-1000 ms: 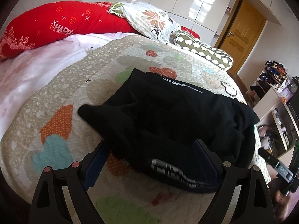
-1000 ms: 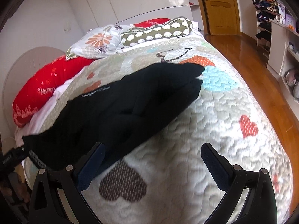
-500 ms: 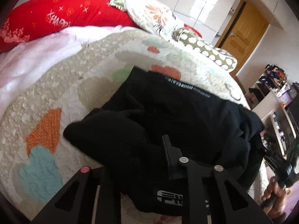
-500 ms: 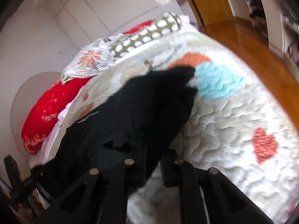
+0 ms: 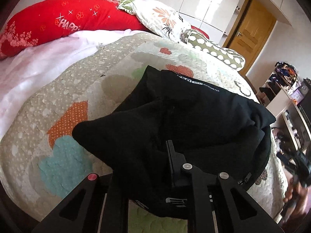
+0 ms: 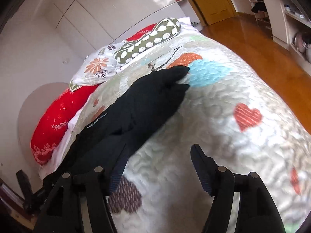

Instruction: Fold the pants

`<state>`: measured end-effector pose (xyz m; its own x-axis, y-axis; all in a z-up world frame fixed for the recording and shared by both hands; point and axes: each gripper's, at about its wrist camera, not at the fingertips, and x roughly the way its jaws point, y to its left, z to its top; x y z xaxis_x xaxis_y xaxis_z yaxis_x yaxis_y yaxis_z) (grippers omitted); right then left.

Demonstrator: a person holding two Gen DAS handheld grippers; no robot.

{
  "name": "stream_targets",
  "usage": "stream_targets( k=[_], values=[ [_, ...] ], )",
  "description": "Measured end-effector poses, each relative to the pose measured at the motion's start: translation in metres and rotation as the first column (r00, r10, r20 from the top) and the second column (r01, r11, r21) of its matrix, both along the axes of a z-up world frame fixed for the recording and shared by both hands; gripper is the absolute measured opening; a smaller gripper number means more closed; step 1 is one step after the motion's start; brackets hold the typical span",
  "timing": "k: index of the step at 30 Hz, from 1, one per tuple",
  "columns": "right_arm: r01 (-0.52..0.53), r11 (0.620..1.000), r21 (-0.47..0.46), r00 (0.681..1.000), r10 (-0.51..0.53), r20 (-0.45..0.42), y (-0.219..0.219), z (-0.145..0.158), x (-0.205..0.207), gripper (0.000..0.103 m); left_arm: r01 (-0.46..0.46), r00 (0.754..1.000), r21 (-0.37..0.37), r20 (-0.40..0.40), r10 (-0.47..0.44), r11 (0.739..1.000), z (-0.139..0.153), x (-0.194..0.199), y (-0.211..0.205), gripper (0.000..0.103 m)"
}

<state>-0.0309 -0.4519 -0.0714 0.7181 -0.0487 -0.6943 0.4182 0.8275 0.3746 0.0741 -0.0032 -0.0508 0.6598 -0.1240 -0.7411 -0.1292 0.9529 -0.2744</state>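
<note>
Left tool (image 5: 147, 167) closing on pants (image 5: 194, 120) | fingertips buried in cloth

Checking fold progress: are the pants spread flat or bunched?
Bunched: the pants lie in rumpled overlapping layers on the quilt, legs stretched away.

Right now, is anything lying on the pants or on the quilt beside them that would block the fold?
Nothing visible does. The black pants lie alone on the quilt; the pillows sit well beyond them at the head of the bed. The left gripper is closing on the near edge of the fabric; the right gripper is opening beside the pants.
</note>
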Motion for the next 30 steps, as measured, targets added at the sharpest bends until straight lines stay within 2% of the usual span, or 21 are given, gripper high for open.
stream_targets(
  k=[2,4,5,6,7,9,10,12,15,18,19,21,22,24,26,28,30],
  values=[
    [-0.001,1.000,-0.010,0.999,0.001,-0.036,-0.008,-0.010,0.024,0.068,-0.002,1.000,-0.003,-0.005,0.002,1.000,0.001,0.000,0.000,0.015],
    [0.034,0.998,0.049,0.999,-0.033,-0.024,-0.022,-0.023,0.037,0.065,-0.002,1.000,0.004,-0.009,0.002,1.000,0.003,0.001,-0.003,0.015],
    [0.047,0.995,0.086,0.999,-0.048,0.016,-0.030,-0.026,0.042,0.053,-0.002,1.000,0.007,-0.011,0.002,1.000,0.003,0.001,-0.004,0.015],
    [0.053,0.992,0.111,0.997,-0.058,0.045,-0.036,-0.028,0.047,0.035,-0.002,1.000,0.008,-0.014,0.002,1.000,0.004,0.001,-0.004,0.015],
    [0.046,0.987,0.154,0.997,-0.055,0.060,-0.044,-0.032,0.055,0.003,-0.001,1.000,0.009,-0.015,0.001,1.000,0.005,0.003,-0.005,0.016],
    [0.041,0.975,0.219,0.996,-0.058,0.072,-0.052,-0.036,0.061,0.003,-0.001,1.000,0.011,-0.021,0.001,1.000,0.006,0.005,-0.004,0.016],
    [0.032,0.977,0.209,0.995,-0.050,0.084,-0.050,-0.032,0.059,0.003,0.001,1.000,0.009,-0.020,-0.001,1.000,0.008,0.005,-0.003,0.016],
    [0.007,0.991,0.136,0.994,-0.022,0.110,-0.040,-0.014,0.044,0.003,0.005,1.000,0.012,-0.009,-0.005,1.000,0.013,0.003,-0.002,0.016],
    [-0.030,0.999,0.022,0.993,0.028,0.113,-0.016,0.014,-0.002,0.003,0.013,1.000,0.012,0.002,-0.013,1.000,0.016,-0.006,0.003,0.016],
    [-0.071,0.995,-0.066,0.997,0.073,0.026,0.010,0.019,-0.055,0.003,0.016,1.000,0.002,-0.014,-0.016,1.000,0.007,-0.016,0.010,0.017],
    [-0.077,0.995,-0.065,0.997,0.076,-0.017,0.015,0.014,-0.068,0.008,0.016,0.999,0.000,-0.029,-0.016,1.000,0.002,-0.019,0.013,0.017],
    [-0.095,0.993,-0.072,0.987,0.085,-0.138,0.018,0.001,-0.082,0.011,0.019,0.998,0.002,-0.057,-0.018,1.000,-0.007,-0.023,0.015,0.018],
    [-0.097,0.990,-0.101,0.978,0.076,-0.193,0.018,-0.003,-0.085,0.021,0.021,0.997,0.002,-0.068,-0.021,1.000,-0.012,-0.024,0.016,0.018],
    [-0.065,0.993,-0.095,0.986,0.049,-0.161,0.009,0.001,-0.093,0.031,0.020,0.997,-0.009,-0.076,-0.021,1.000,-0.014,-0.027,0.017,0.019],
    [0.033,0.996,-0.088,0.995,-0.041,-0.094,-0.007,0.014,-0.096,0.061,0.014,0.997,-0.010,-0.071,-0.015,1.000,-0.011,-0.028,0.017,0.019],
    [0.087,0.986,-0.144,0.995,-0.093,-0.035,-0.018,0.023,-0.092,0.067,0.006,0.998,-0.001,-0.063,-0.006,1.000,-0.009,-0.029,0.016,0.021],
    [0.094,0.977,-0.192,0.993,-0.106,-0.055,-0.030,0.022,-0.071,0.067,0.000,0.998,0.006,-0.064,0.000,1.000,-0.009,-0.029,0.016,0.023]
  ],
)
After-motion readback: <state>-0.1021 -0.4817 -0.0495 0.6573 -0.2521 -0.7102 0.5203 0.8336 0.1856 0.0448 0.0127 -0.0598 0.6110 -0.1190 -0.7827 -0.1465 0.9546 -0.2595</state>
